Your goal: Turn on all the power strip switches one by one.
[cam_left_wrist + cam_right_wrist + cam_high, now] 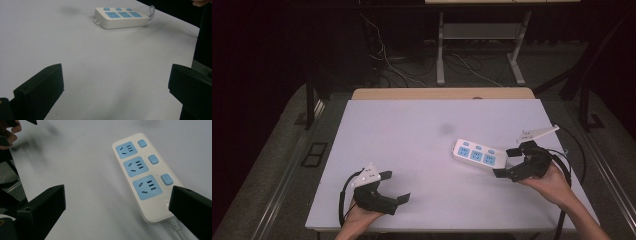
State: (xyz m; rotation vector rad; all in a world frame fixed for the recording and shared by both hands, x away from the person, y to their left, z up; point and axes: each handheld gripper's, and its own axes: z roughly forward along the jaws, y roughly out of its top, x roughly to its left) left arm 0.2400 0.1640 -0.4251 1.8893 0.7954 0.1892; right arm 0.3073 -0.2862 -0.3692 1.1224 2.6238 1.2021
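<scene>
So far: nothing is held yet.
Right gripper (509, 163): jaws apart, at the power strip (477, 155).
Left gripper (395, 186): jaws apart, well away.

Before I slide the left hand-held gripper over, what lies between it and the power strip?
Bare table, seen in the left gripper view.

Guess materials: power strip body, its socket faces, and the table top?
White three-socket power strip: looks like moulded plastic, smooth with a slight sheen; rounded edges and a seam along the side suggest it.
Blue socket faces and switch buttons: likely plastic too, matte, flat colour.
Pale grey-white table top: smooth matte sheet, possibly laminate or foam board; a tan wood-like edge shows at the far side. Cannot tell for sure.
</scene>
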